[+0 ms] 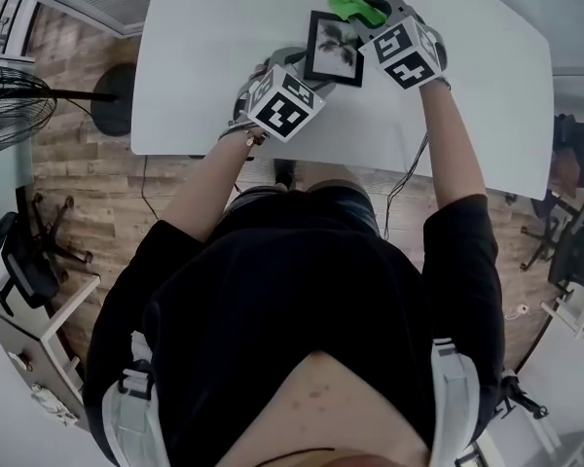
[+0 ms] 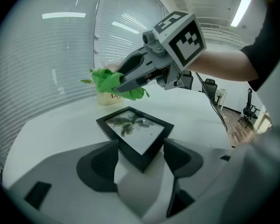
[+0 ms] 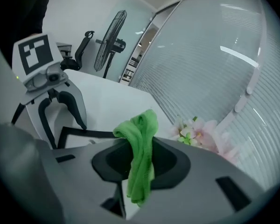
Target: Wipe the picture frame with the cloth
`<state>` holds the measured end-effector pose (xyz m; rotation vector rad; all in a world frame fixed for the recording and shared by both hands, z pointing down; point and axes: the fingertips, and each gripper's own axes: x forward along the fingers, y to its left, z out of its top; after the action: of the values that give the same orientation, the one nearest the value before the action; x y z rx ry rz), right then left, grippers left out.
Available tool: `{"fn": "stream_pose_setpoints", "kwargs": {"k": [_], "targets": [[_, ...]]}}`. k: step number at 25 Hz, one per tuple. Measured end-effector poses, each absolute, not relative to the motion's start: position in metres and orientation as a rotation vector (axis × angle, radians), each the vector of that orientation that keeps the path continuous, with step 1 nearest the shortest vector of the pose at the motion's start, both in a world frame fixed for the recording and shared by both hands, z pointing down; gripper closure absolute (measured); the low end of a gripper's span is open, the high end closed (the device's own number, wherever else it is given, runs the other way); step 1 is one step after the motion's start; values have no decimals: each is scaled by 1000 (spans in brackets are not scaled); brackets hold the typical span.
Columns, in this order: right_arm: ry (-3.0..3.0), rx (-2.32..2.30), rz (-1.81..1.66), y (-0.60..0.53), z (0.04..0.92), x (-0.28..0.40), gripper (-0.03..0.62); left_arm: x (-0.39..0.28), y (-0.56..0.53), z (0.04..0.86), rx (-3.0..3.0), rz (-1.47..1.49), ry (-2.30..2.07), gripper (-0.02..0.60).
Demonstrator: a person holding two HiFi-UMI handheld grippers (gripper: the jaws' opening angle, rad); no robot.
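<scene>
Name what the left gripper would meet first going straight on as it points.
The black-framed plant picture flat on the white table: its near corner sits between the jaws of the left gripper; contact unclear.

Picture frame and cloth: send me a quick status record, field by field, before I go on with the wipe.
picture frame: lying on the white table, near corner between the left jaws
left hand-held gripper: jaws wide, both tips seem to press the frame's edges
right hand-held gripper: shut on the cloth
cloth: green, bunched, in the air beyond the frame, not touching the glass
flowers: on the table behind the frame
wipe: no contact at this moment
</scene>
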<state>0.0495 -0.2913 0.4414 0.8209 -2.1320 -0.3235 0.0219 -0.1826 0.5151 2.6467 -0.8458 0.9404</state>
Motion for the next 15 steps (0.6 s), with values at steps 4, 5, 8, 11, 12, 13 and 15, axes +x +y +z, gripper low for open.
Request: {"fn": "stream_pose_setpoints", "kwargs": {"k": [4, 5, 8, 11, 12, 13, 15], "targets": [[-2093, 794, -369, -302, 456, 50, 491, 24, -182, 516, 2643, 948, -844, 268], [-2081, 782, -385, -304, 459, 50, 491, 24, -182, 515, 2644, 949, -846, 267], [-2057, 753, -386, -309, 472, 48, 491, 24, -184, 514, 2645, 947, -846, 267], [-2035, 720, -386, -307, 486, 41, 493, 22, -184, 515, 2641, 949, -844, 267], [-2021, 704, -395, -306, 491, 39, 493, 22, -184, 515, 2640, 949, -844, 267], [-2005, 687, -407, -305, 497, 37, 493, 21, -184, 515, 2640, 948, -844, 268], [-1978, 656, -435, -302, 506, 35, 493, 21, -183, 515, 2640, 947, -846, 267]]}}
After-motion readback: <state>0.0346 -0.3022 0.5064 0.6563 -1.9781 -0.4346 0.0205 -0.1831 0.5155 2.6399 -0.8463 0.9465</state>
